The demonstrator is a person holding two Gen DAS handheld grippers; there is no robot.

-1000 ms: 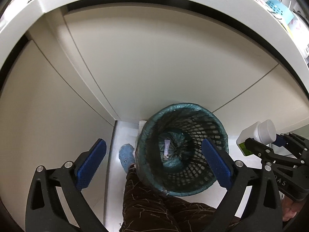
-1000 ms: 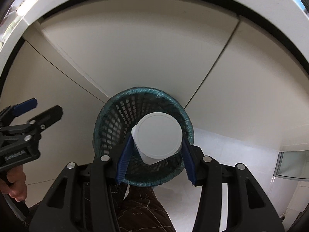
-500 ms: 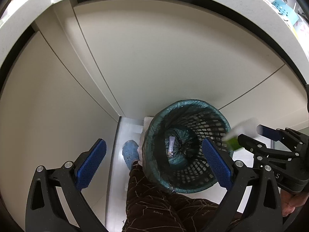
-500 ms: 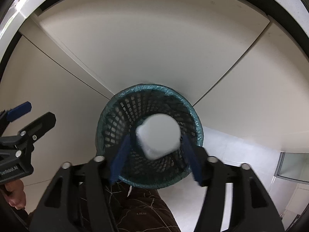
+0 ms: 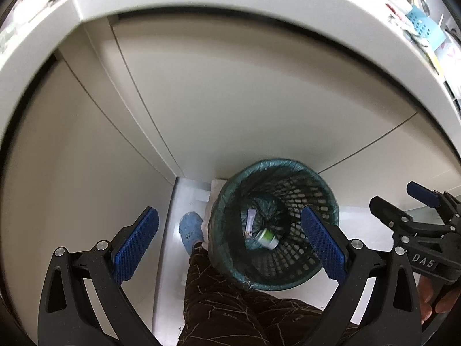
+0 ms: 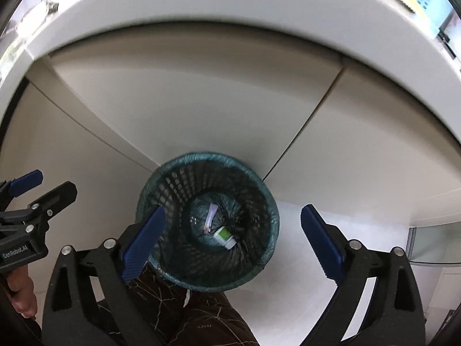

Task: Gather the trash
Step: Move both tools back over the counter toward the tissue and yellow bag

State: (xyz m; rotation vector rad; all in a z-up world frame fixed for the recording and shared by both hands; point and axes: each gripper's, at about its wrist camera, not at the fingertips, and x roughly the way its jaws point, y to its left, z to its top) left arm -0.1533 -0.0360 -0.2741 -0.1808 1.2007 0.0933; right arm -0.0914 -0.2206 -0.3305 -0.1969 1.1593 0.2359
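We count this drop as done: the white bottle [image 6: 225, 237] with the green label lies on its side at the bottom of the mesh wastebasket [image 6: 260, 196], just beside a pale slip of wrapper [image 6: 211, 214], and nothing is left in either tool. The right tool [image 6: 230, 240] has just been opening and now stands spread wide above the basket mouth with nothing between its blue pads. The left tool [image 5: 227, 243] hangs spread and empty too, over the basket's near rim. What is left, we judge, is to go back for more trash (the bench edge above shows clutter, too blurred to name). The basket is lined with a dark green bag, stands on the pale floor against the cabinet doors, and is nearly empty.
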